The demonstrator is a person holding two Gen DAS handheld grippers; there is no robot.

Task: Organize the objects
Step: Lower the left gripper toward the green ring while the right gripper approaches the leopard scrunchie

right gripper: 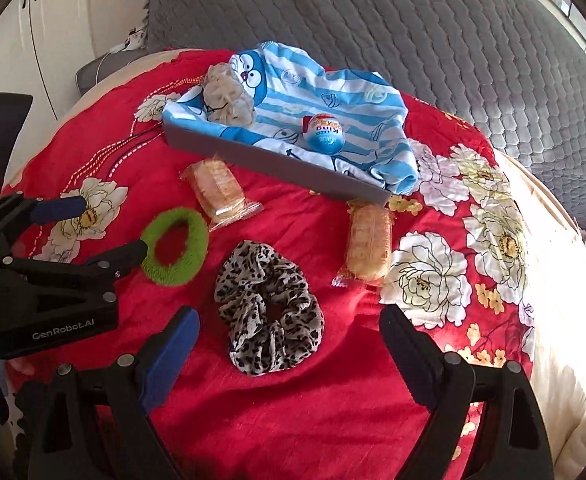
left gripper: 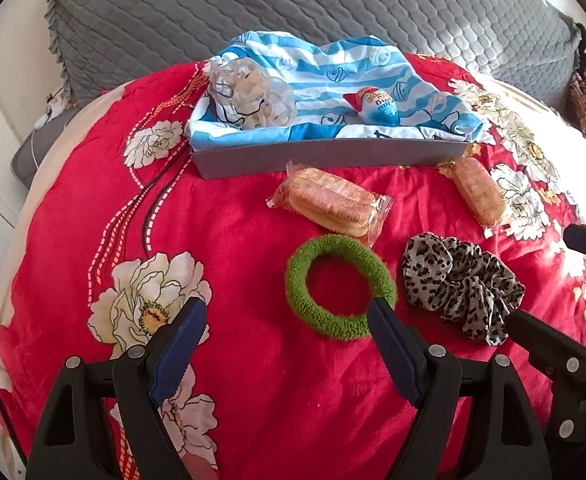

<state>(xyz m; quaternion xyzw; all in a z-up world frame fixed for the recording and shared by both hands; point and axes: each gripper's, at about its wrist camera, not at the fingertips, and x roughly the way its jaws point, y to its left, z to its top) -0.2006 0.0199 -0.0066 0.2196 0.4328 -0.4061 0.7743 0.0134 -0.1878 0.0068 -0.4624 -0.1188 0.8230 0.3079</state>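
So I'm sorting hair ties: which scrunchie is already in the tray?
The pale beige scrunchie, on the blue striped cloth in the grey tray. The green one and leopard-print one lie on the red bedspread.

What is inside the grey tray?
The grey tray holds a blue striped cloth, with a pale scrunchie and a foil egg on top. The tray floor is covered.

Black plastic grippers with blue pads

Left gripper point(right gripper: 105, 228) bears white "GenRobot.AI" lettering; right gripper point(right gripper: 289, 328) matches (silver screw heads throughout).
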